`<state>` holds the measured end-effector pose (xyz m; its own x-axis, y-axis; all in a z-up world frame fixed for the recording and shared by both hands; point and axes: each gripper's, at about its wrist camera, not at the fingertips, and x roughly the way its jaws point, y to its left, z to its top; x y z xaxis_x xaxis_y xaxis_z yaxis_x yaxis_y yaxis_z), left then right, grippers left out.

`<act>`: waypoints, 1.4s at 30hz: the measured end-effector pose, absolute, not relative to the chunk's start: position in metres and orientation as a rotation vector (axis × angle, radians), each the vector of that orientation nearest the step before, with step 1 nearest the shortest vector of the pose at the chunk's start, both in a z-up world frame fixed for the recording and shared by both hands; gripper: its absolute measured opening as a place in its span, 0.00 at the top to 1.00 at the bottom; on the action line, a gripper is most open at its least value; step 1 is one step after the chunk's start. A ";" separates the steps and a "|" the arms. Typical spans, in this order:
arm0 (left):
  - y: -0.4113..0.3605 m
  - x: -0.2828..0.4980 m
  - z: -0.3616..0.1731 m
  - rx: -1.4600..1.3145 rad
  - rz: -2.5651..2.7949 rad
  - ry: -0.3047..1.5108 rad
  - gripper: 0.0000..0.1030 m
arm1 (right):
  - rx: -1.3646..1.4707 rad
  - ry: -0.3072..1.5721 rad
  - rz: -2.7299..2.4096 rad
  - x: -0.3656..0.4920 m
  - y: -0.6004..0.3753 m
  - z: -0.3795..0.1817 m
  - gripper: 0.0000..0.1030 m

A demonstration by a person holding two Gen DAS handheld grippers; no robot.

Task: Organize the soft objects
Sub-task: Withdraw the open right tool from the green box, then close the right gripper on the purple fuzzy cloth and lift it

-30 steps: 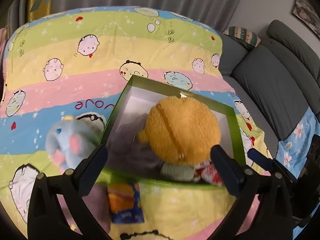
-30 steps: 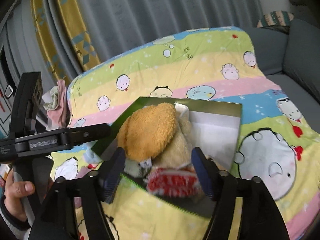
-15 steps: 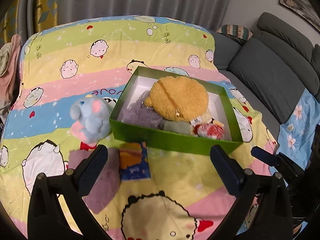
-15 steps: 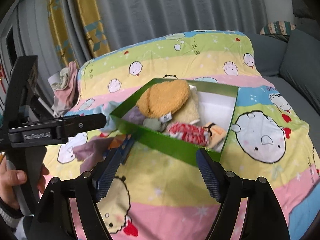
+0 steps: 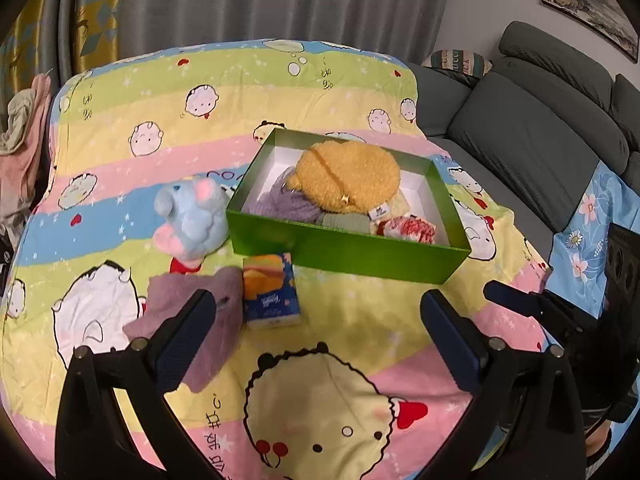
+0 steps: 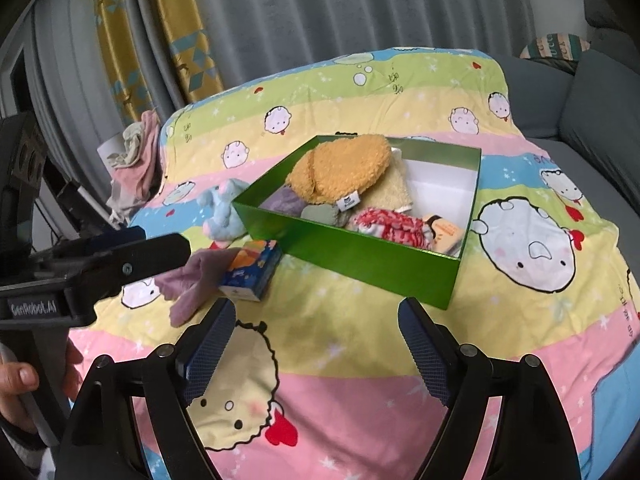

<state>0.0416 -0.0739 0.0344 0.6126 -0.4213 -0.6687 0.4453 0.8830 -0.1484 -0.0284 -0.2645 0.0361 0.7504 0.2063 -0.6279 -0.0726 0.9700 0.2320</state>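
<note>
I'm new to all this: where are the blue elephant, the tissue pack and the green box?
elephant [image 5: 192, 220], left wrist view, its body.
tissue pack [image 5: 270, 290], left wrist view, its top face.
green box [image 5: 344, 250], left wrist view, its near wall.

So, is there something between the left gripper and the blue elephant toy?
Partly. The purple cloth lies on the blanket between the open left gripper and the blue elephant toy, and the tissue pack sits beside that path.

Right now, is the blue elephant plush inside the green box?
No, the blue elephant plush sits on the blanket just outside the green box, by its left corner.
</note>
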 end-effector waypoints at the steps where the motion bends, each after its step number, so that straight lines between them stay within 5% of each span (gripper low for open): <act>1: -0.072 0.041 0.032 0.031 -0.499 0.765 0.01 | 0.197 0.711 0.157 -0.028 -0.263 0.035 0.18; 42: 0.051 0.103 -0.036 -0.359 -0.450 0.889 0.01 | 0.186 0.878 0.514 0.030 -0.142 -0.030 0.18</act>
